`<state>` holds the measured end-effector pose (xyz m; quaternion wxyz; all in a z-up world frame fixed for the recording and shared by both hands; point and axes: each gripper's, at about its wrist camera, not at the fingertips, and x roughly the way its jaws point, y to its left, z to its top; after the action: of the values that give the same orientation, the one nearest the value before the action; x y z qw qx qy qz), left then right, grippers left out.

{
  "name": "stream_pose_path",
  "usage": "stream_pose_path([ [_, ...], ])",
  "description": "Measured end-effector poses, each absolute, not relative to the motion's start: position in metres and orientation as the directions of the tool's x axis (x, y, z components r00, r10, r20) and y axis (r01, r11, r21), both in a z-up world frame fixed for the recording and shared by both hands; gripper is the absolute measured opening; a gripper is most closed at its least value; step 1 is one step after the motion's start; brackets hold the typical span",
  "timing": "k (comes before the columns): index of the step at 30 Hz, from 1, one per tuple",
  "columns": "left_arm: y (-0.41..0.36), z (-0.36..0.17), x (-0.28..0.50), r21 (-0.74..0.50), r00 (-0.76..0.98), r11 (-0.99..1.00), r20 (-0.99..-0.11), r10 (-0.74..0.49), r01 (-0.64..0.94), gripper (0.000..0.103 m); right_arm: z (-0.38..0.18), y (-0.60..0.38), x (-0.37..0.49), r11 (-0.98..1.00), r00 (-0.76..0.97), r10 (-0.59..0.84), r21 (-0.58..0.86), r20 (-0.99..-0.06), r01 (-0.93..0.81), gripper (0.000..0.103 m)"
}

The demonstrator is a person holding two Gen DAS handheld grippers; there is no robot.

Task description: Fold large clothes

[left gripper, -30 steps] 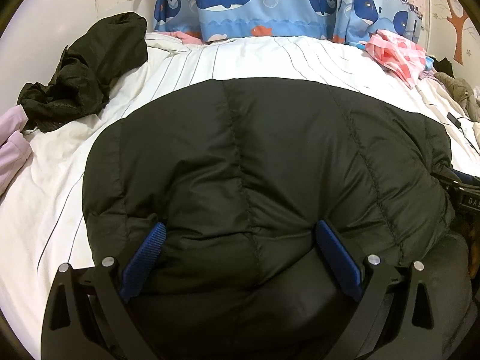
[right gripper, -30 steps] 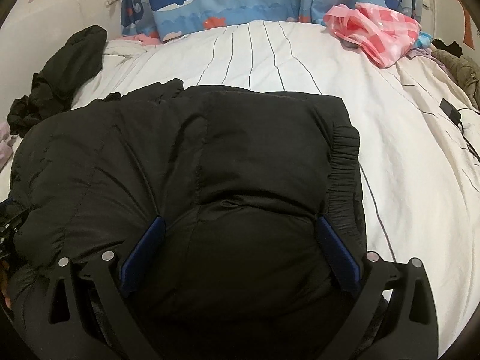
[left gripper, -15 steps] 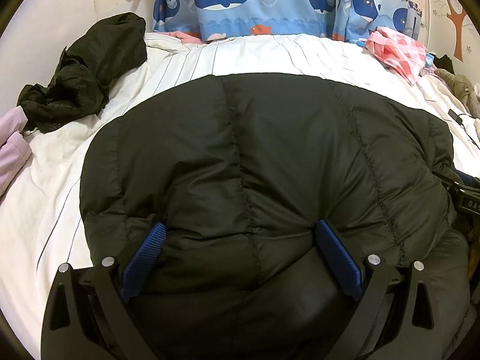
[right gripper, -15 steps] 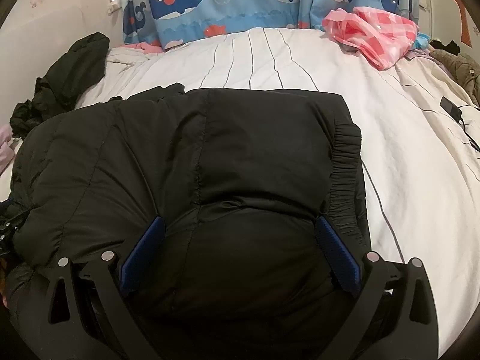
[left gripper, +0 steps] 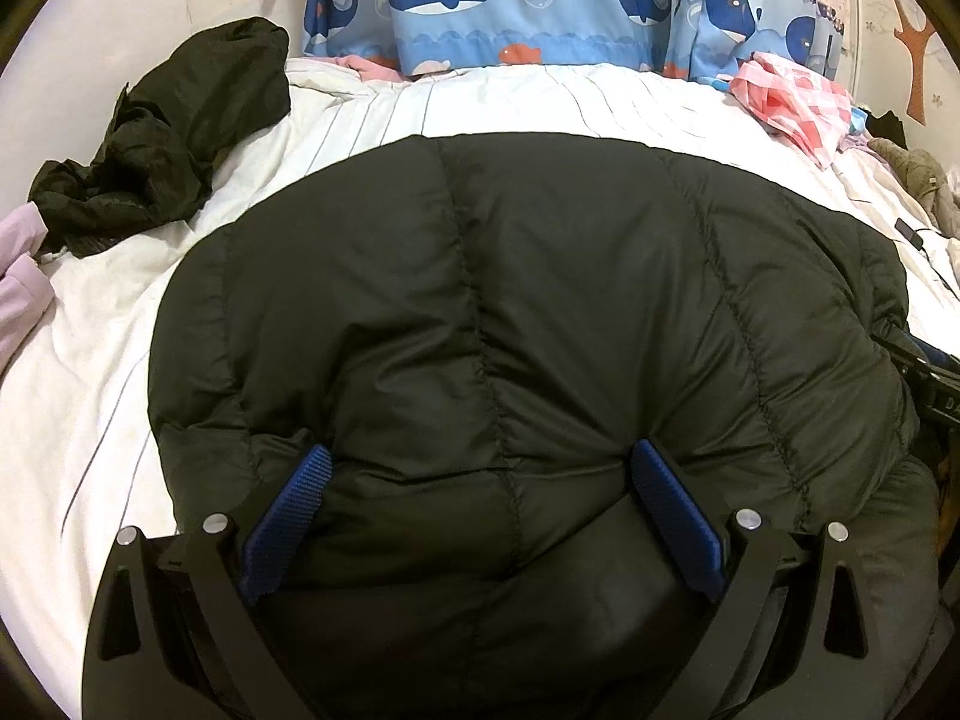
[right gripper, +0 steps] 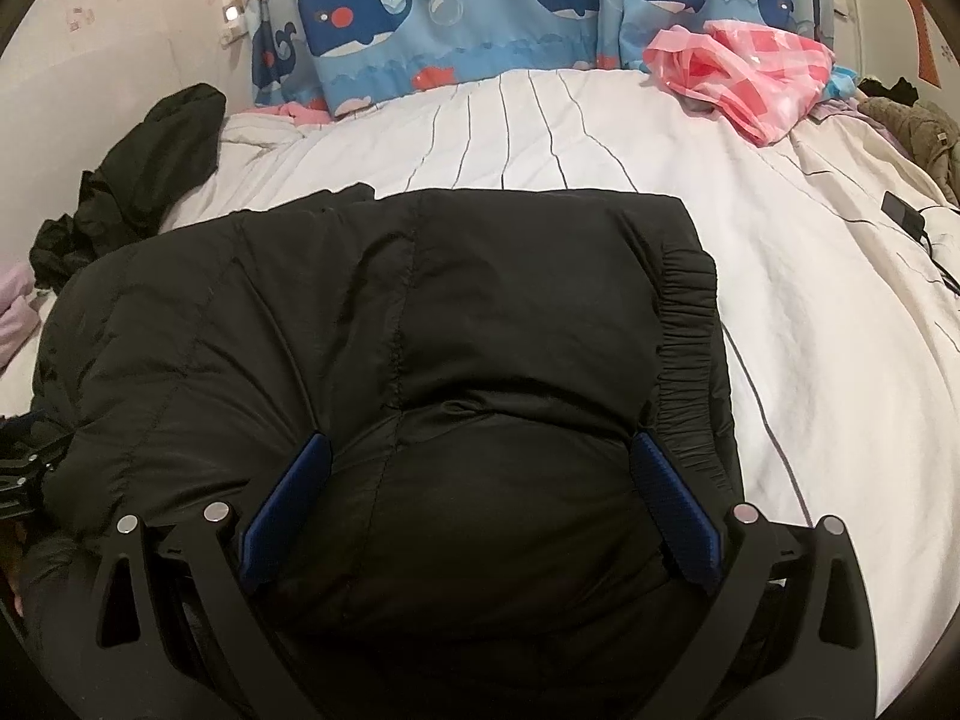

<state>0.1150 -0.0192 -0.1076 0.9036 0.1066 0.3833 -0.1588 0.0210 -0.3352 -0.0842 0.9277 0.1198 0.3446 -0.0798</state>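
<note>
Black puffer jacket (left gripper: 510, 312) (quilted) on striped bed (left gripper: 510, 90), bulging between spread jaws

The puffy jacket (left gripper: 540, 312) is black with stitched quilting lines. The bed sheet (right gripper: 540, 120) is white with thin dark stripes. The curtain (right gripper: 456, 12) is light blue with navy whales and red fish. A pink-and-white checked cloth (right gripper: 750, 72) lies near it. The grippers' pads (left gripper: 288, 516) are blue.

Black quilted puffer jacket (left gripper: 540, 312) folded, bulging on bed.
</note>
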Motion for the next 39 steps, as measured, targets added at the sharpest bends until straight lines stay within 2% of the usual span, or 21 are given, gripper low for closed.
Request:
stream_pose_path([
  [6,-0.005,-0.089,0.109,-0.001,0.594,0.896,-0.748,-0.296,0.445,0.096,-0.083,-0.336,0.021,0.956,0.732,-0.03,0.194,-0.681,0.219,0.096],
  [9,0.044,-0.049,0.084,-0.143,0.609,0.889,-0.68,-0.408,0.436,0.096,-0.073,-0.34,0.007,0.955,0.679,0.041,0.228,-0.733,0.189,0.096],
  [12,0.111,-0.029,0.054,-0.222,0.635,0.898,-0.644,-0.427,0.379,0.096,-0.056,-0.345,-0.042,0.94,0.679,0.162,0.322,-0.716,0.115,0.096],
  [14,0.163,-0.03,0.03,-0.277,0.642,0.908,-0.643,-0.418,0.314,0.096,-0.049,-0.347,-0.088,0.92,0.673,0.237,0.385,-0.701,0.078,0.096],
  [17,0.239,-0.056,-0.012,-0.387,0.599,0.904,-0.685,-0.414,0.182,0.096,-0.041,-0.359,-0.149,0.908,0.699,0.245,0.412,-0.672,0.078,0.096],
  [20,0.267,-0.082,-0.056,-0.408,0.551,0.902,-0.724,-0.415,0.143,0.096,-0.038,-0.389,-0.214,0.862,0.735,0.242,0.488,-0.634,0.138,0.096],
  [22,0.273,-0.105,-0.086,-0.504,0.476,0.852,-0.72,-0.505,0.142,0.096,-0.043,-0.405,-0.242,0.818,0.734,0.266,0.549,-0.624,0.171,0.096],
  [25,0.268,-0.124,-0.112,-0.647,0.384,0.749,-0.662,-0.643,0.139,0.096,-0.05,-0.414,-0.271,0.765,0.708,0.352,0.624,-0.612,0.159,0.096],
  [29,0.241,-0.127,-0.123,-0.741,0.299,0.645,-0.582,-0.756,0.189,0.096,-0.058,-0.408,-0.302,0.702,0.663,0.478,0.705,-0.576,0.106,0.096],
  [34,0.21,-0.123,-0.113,-0.718,0.233,0.66,-0.619,-0.75,0.221,0.096,-0.087,-0.401,-0.324,0.64,0.603,0.561,0.759,-0.567,0.118,0.096],
  [38,0.21,-0.133,-0.109,-0.703,0.238,0.682,-0.641,-0.73,0.2,0.095,-0.114,-0.389,-0.324,0.488,0.568,0.69,0.868,-0.449,0.093,0.096],
  [39,0.212,-0.137,-0.106,-0.696,0.247,0.696,-0.653,-0.716,0.177,0.089,-0.116,-0.386,-0.323,0.485,0.558,0.698,0.87,-0.449,0.092,0.096],
])
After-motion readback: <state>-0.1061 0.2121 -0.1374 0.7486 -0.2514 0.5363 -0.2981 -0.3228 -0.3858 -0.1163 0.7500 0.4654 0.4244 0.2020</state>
